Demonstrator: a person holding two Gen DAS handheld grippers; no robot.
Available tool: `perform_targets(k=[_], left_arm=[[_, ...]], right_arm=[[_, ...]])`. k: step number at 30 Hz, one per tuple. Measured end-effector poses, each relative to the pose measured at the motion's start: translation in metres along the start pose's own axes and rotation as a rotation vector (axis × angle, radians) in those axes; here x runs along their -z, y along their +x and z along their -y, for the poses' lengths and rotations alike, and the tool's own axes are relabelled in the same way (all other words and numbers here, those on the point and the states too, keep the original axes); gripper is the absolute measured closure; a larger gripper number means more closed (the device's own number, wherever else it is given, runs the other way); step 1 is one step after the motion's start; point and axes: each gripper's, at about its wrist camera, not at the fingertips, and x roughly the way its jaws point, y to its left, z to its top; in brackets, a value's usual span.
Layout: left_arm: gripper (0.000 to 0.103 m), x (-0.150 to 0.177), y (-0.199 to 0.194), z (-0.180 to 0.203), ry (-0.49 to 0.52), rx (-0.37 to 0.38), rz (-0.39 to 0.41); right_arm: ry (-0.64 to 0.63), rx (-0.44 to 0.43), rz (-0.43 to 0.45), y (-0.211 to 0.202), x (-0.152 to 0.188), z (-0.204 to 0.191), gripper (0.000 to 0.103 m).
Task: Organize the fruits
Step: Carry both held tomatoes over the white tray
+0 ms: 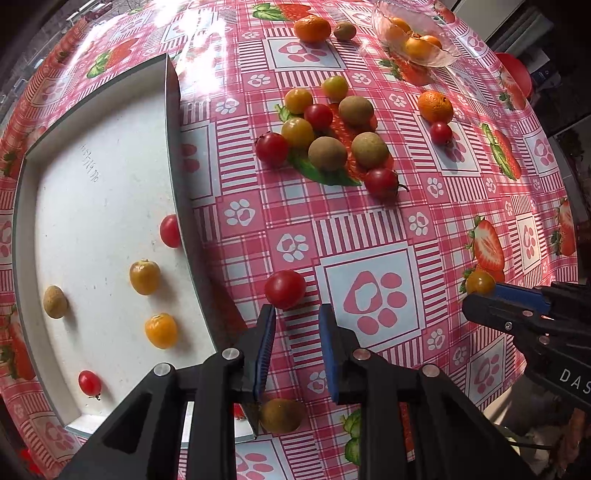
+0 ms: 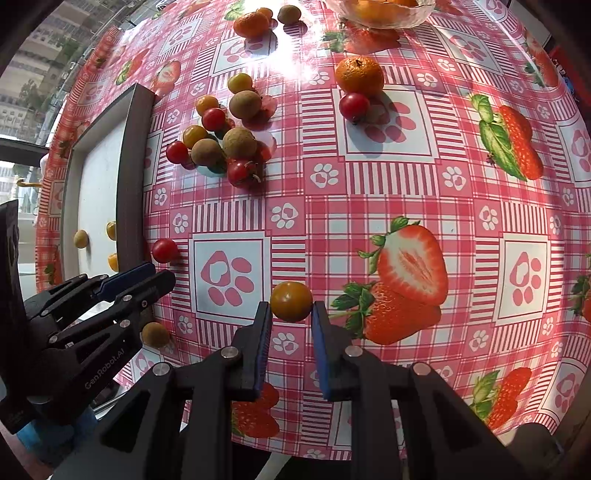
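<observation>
Here the desk (image 2: 388, 192) wears a glossy pink checked cloth printed with strawberries and paw marks, and sunlight glares off its far part. At the left lies a shallow white tray (image 1: 110, 155) with a dark raised rim; its right wall runs close beside the left hand-held gripper (image 1: 297, 314). Inside the tray lie two red tomatoes, two yellow ones and a brown longan, well apart from each other, with bare tray floor beyond them.

The left hand-held gripper points down with its blue pads parted to a narrow gap and nothing between them. A red tomato (image 1: 284, 289) sits on the cloth just beyond its fingertips, outside the tray wall, and a brown longan (image 1: 281, 415) lies under it near the tray's near corner.

The right hand-held gripper (image 2: 291, 306) is clamped on a yellow-orange tomato (image 2: 291, 301), held over the cloth at the middle of the desk; open cloth spreads to its right and ahead.

Farther off, a heap of fruit (image 1: 328, 136), made of red and yellow tomatoes and longans, lies touching one another. A tangerine (image 2: 359, 75) with a red tomato against it lies apart to the right. At the far edge stand a glass bowl (image 1: 439, 55) holding orange fruit, another tangerine (image 1: 312, 28) and a longan beside it. Through a window at the left of the right wrist view, buildings show.
</observation>
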Motion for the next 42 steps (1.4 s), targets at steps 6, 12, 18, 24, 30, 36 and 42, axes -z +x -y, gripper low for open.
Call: perform_targets(k=[6, 12, 18, 24, 30, 36, 42], left_arm=[[0.046, -0.008, 0.006, 0.004, 0.014, -0.043, 0.035], [0.075, -0.01, 0.018, 0.005, 0.002, -0.077, 0.002], [0.078, 0.003, 0.017, 0.004, 0.002, -0.024, -0.015], [0.078, 0.009, 0.005, -0.008, -0.051, 0.045, -0.013], [0.078, 0.0, -0.02, -0.011, -0.056, 0.056, 0.035], [0.078, -0.005, -0.043, -0.027, -0.07, 0.049, 0.091], [0.078, 0.004, -0.054, -0.062, -0.136, 0.03, 0.12]], right_arm=[[0.013, -0.007, 0.0, 0.002, 0.001, 0.002, 0.079], [0.027, -0.016, 0.002, 0.002, 0.003, 0.009, 0.079], [0.047, -0.027, 0.005, 0.002, 0.005, 0.019, 0.079], [0.057, -0.038, 0.014, -0.002, 0.005, 0.021, 0.079], [0.038, -0.044, 0.025, -0.007, -0.002, 0.013, 0.079], [-0.011, -0.046, 0.035, -0.013, -0.014, -0.008, 0.079], [-0.081, -0.052, 0.036, -0.013, -0.027, -0.044, 0.079]])
